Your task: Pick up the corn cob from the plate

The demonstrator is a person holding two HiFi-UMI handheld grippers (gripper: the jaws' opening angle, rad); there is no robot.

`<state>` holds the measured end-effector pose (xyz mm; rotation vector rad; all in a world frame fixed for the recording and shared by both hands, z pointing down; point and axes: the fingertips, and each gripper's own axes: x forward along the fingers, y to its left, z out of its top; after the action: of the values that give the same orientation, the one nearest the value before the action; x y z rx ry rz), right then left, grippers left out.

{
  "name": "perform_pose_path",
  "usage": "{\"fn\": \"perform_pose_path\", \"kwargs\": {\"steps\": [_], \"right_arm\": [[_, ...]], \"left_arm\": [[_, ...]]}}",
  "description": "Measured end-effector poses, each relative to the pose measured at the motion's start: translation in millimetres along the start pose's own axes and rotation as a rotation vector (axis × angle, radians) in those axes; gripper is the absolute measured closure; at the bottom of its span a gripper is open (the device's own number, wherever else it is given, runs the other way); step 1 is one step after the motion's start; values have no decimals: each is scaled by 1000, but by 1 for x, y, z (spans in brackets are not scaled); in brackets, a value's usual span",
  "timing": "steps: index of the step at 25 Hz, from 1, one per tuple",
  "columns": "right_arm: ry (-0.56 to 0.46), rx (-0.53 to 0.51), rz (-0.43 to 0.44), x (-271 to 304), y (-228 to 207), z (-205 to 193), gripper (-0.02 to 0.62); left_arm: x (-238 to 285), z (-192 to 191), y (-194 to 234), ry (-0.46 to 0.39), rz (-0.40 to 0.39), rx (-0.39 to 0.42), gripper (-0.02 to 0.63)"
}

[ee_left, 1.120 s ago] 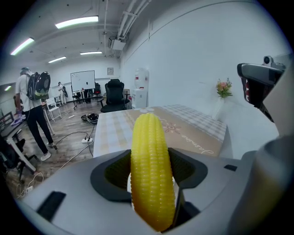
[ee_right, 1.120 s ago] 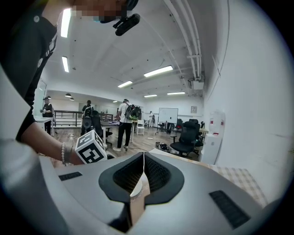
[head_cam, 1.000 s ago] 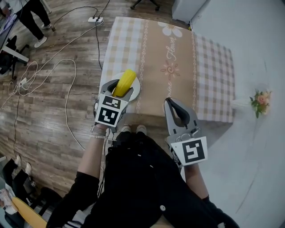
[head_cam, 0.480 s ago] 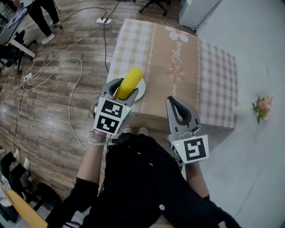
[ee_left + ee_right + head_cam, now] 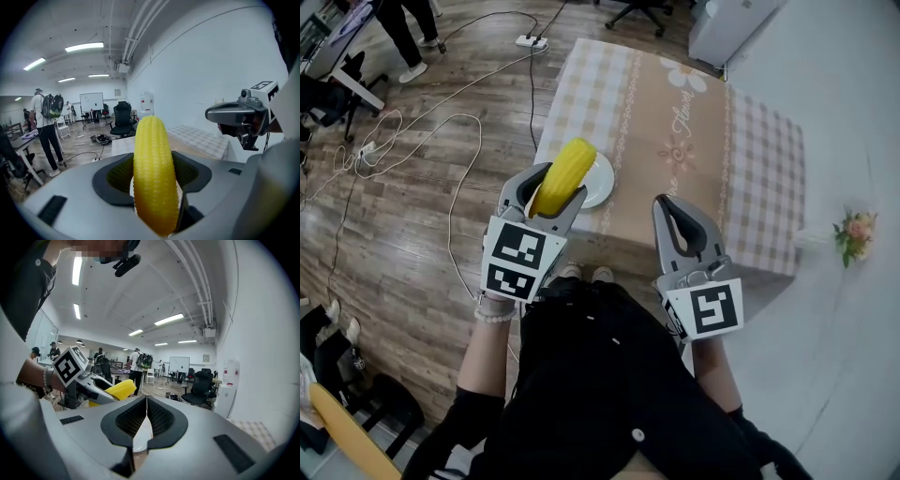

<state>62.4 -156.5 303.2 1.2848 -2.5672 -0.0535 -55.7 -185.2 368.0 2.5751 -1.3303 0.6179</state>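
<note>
- Left gripper [image 5: 551,186]: jaws closed on the yellow ribbed corn cob [image 5: 563,172]. The left gripper view shows the cob [image 5: 153,173] clamped between the two dark jaw pads, with its rounded tip pointing up and away from the camera.
- Corn cob position: held in the left gripper at the near left corner of the table. In the head view its far end overlaps the left rim of the round white plate [image 5: 600,184].
- Plate: it rests on the beige checked tablecloth [image 5: 675,141], close to the table's near edge.
- Right gripper [image 5: 682,217]: jaws fully together, with nothing between them. The right gripper view shows the two pads meeting along one line [image 5: 146,423].
- Right gripper position: beside the left gripper, apart from it, over the near edge of the table.
- Cross-view check: the right gripper view shows the cob [image 5: 119,389] seated in the left gripper.
- Surroundings: a wood-plank floor [image 5: 412,216] with loose white cables lies left of the table.
</note>
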Motion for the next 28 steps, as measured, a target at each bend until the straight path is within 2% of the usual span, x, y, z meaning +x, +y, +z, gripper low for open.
{"fn": "perform_pose_path", "kwargs": {"steps": [15,28], "right_arm": [[-9,-37,87,9,19,2,554],[-22,-60,104,10,25,9,554]], "left_arm": [[-47,14,1,-61,61,21,348],[-57,15,-1,-72,75,12,348]]}}
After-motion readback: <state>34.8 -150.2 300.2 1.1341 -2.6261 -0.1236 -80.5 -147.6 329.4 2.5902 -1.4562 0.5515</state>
